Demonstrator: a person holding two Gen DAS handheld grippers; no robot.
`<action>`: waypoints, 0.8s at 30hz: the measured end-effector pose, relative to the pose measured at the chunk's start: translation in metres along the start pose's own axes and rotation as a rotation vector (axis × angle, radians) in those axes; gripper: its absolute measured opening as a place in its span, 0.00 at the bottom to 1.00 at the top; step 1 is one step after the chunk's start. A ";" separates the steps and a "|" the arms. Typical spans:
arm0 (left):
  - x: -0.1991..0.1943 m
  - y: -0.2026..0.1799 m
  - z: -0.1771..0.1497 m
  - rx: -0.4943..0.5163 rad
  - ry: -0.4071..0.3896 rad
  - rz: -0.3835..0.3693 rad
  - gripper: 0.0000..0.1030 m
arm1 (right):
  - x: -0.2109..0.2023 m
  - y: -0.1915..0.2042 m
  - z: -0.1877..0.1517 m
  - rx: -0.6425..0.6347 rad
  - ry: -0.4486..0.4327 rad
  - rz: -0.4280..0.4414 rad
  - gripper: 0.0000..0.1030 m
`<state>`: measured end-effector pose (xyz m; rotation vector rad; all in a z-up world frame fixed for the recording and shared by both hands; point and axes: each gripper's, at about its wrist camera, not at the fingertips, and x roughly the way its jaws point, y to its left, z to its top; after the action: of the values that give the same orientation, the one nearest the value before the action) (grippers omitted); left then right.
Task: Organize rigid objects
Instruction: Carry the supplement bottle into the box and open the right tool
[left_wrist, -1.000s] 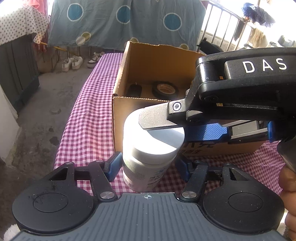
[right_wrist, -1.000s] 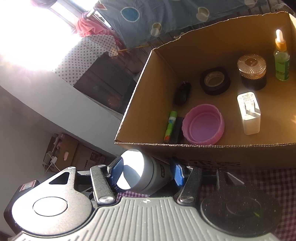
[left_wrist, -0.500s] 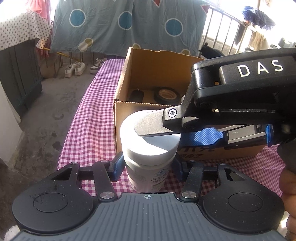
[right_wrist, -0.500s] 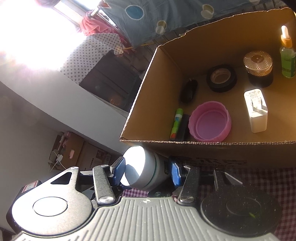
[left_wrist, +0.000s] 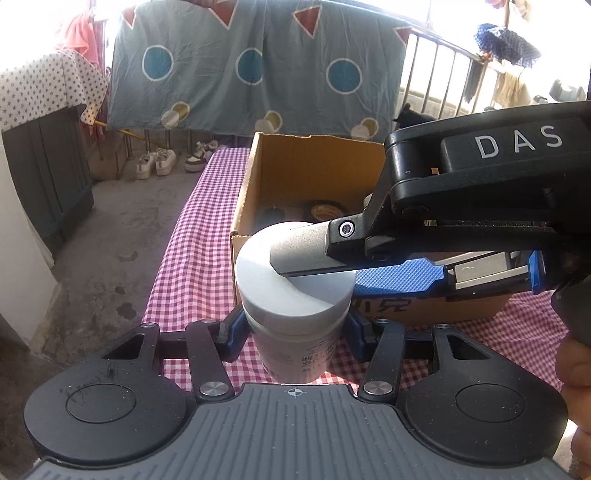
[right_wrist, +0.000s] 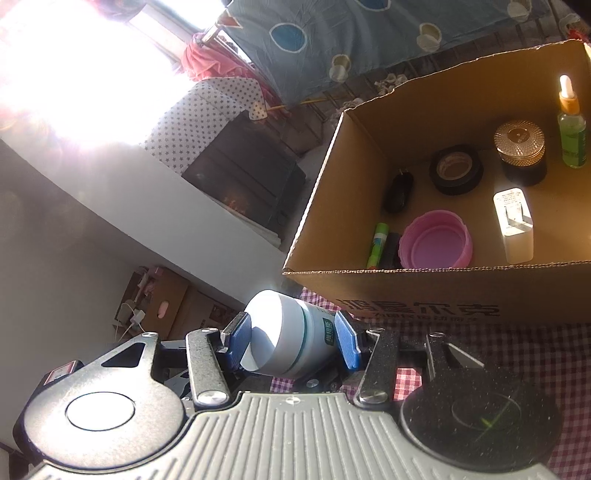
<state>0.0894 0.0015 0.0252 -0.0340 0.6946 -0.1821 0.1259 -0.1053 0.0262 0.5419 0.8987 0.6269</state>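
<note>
In the left wrist view, our left gripper (left_wrist: 295, 325) has its blue-padded fingers (left_wrist: 233, 328) clamped on the body of a white plastic jar with a flat white lid (left_wrist: 293, 291), held upright above the red-and-white checked tabletop (left_wrist: 192, 236). Our right gripper (left_wrist: 317, 264) reaches in from the right, one grey metal finger across the lid top and a blue pad against the lid's far edge. Just behind stands an open brown cardboard box (left_wrist: 314, 173); over its near wall we see only a black roll of tape (left_wrist: 325, 209) and a small dark object beside it.

In the right wrist view, our right gripper's fingers (right_wrist: 240, 341) press on both sides of the jar's lid end. The box interior shows the tape roll, a small black oval object (right_wrist: 398, 192), a pink round plastic lid (right_wrist: 436, 244) lying open side up, a green marker (right_wrist: 377, 244), a white charger plug (right_wrist: 514, 225), a black jar with a gold faceted lid (right_wrist: 521, 151) and a green dropper bottle (right_wrist: 571, 129).
</note>
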 end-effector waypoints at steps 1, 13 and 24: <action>-0.004 -0.002 0.001 0.005 -0.009 0.004 0.51 | -0.005 0.003 -0.001 -0.005 -0.008 0.008 0.52; -0.051 -0.033 0.041 0.109 -0.156 -0.005 0.51 | -0.075 0.041 0.011 -0.084 -0.154 0.086 0.53; -0.008 -0.093 0.099 0.202 -0.159 -0.190 0.51 | -0.144 0.011 0.064 -0.071 -0.296 -0.039 0.53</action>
<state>0.1324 -0.0914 0.1148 0.0782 0.5113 -0.4265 0.1084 -0.2092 0.1443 0.5355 0.6051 0.5247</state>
